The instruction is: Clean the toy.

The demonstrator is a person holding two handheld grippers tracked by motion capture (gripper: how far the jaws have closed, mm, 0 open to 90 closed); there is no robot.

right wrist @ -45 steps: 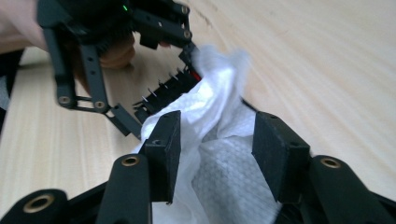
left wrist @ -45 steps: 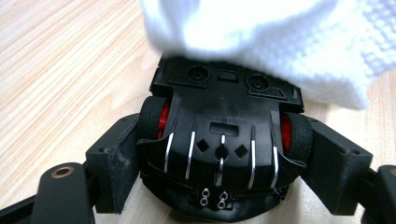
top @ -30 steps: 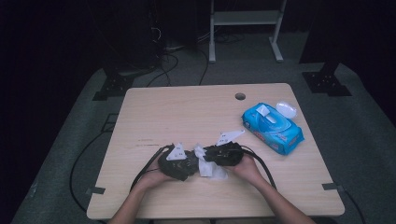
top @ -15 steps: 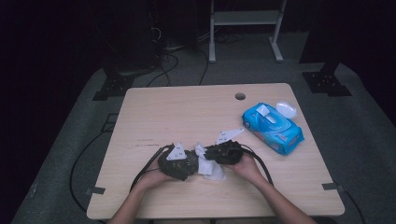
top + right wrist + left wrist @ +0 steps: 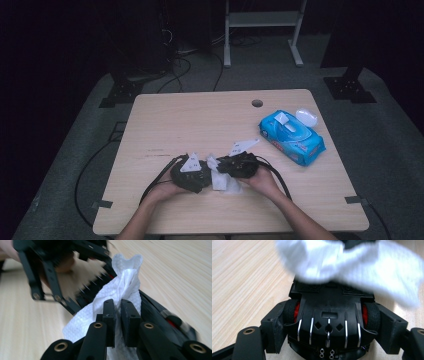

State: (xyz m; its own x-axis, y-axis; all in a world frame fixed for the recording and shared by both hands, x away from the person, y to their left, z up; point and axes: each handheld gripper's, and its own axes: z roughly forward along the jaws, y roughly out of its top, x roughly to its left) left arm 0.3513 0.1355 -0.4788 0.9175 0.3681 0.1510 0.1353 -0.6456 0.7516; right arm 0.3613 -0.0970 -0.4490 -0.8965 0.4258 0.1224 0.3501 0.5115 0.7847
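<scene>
Pale wooden worktop [image 5: 165, 120] at lower centre: the right gripper [image 5: 117, 315], just tightening, clamps a white wipe [image 5: 125, 287] against the black toy car [image 5: 329, 322] clamped by the left gripper [image 5: 329, 340], so wiping looks underway.

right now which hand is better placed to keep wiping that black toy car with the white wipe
Right. The right gripper is already shut on the white wipe, which lies against the black toy car. The left gripper has its jaws clamped on the car's sides, so it is busy steadying it.
</scene>
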